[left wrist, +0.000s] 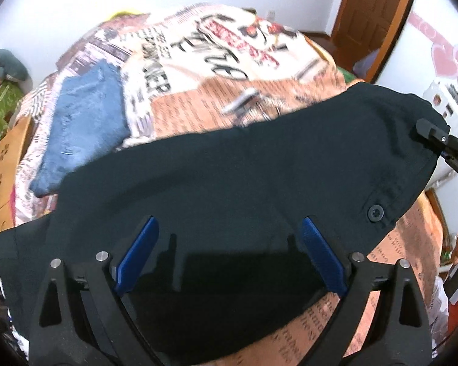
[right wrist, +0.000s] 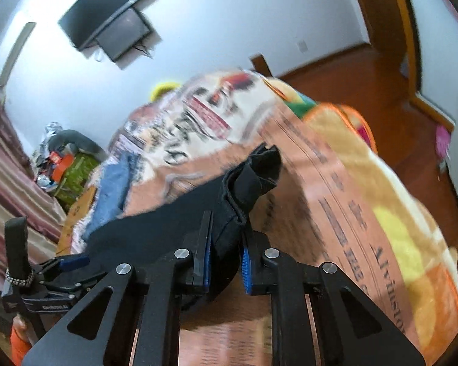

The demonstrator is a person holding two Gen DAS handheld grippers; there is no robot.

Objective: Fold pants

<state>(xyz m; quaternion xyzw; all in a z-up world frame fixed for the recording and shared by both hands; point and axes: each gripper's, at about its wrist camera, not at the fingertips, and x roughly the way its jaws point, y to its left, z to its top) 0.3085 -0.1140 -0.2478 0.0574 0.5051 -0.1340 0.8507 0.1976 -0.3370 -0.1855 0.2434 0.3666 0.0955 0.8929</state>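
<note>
The black pants [left wrist: 244,177] are partly lifted over the bed [left wrist: 198,97], which has a blanket with big letters on it. The waist end is up in the air, and the button [left wrist: 376,212] shows near the edge.

The right gripper [right wrist: 226,253] has its fingers [right wrist: 205,262] closed on a bunched corner of the waistband. The cloth is squeezed between the blue pads and pokes out past the tips. In the left view the same gripper bites the far corner of the pants.

The left gripper [left wrist: 229,253] is harder to read. Its blue fingers [left wrist: 137,259] stand wide apart, and the dark cloth lies over the gap between them. From this view I cannot tell if they hold the pants or only sit under them. In the right view the left gripper is seen from the side, next to the cloth, but its tips are too small to judge.

A pair of folded blue jeans [left wrist: 85,122] lies further back on the bed, well apart from the black pants.

The pants look soft and floppy. They sag in the middle and will droop wherever nothing holds them. They seem light and not slippery. The thick waistband is the best place to take hold, one corner for each gripper, so the cloth hangs flat. A thin pinch could slip out, so grab a good fold of it.
</note>
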